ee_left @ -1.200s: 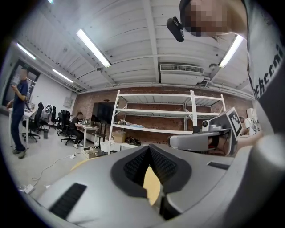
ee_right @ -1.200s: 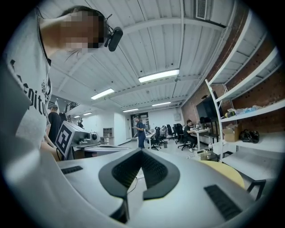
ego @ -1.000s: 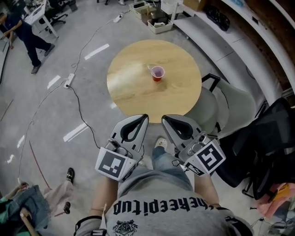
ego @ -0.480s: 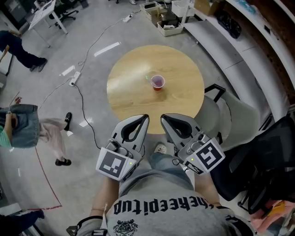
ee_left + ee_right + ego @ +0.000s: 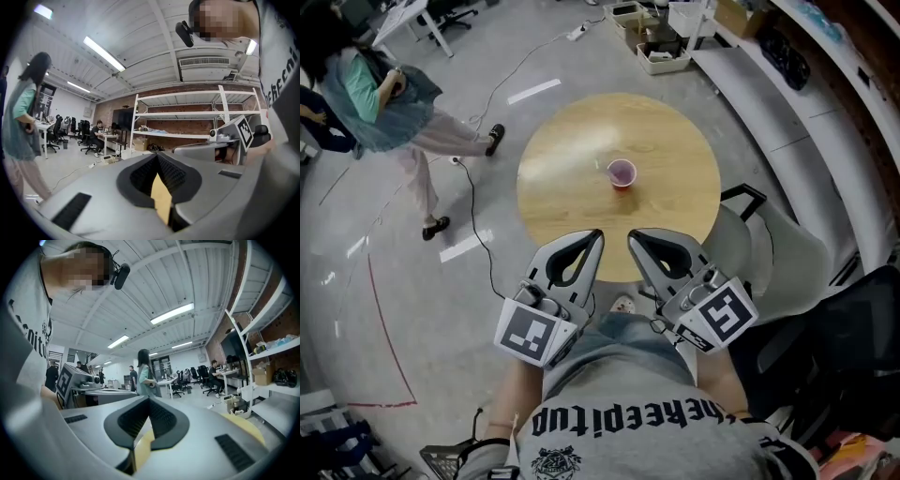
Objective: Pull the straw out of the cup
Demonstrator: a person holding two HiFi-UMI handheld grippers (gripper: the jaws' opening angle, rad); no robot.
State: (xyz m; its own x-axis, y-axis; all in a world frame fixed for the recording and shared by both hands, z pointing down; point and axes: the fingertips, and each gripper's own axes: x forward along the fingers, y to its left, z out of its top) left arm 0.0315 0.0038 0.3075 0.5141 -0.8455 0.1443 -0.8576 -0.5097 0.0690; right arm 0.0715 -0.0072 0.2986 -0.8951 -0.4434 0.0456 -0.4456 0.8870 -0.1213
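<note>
**Approach posture, seen from above.** The cup [image 5: 621, 174] stands upright near the middle of the round table [image 5: 553, 197], well apart from both claws. The straw it is expected to hold is too small to be made out in the head view, and neither gripper view shows the cup.

The left claw [image 5: 594, 236] and the right claw [image 5: 634, 236] are held side by side close to the body. Both are pointed roughly level toward the cup, with their tips over the near edge of the table. This posture is judged to suit carrying while the cup lies out of reach.

In each gripper view the jaws are seen pressed together at the tips, and nothing is pinched or touched. Only a sliver of tabletop shows through the hollow behind the tips.

The pull is judged not yet begun. One claw would have to be spread before the straw can be pinched, and the other would probably be needed to steady the light cup.
</note>
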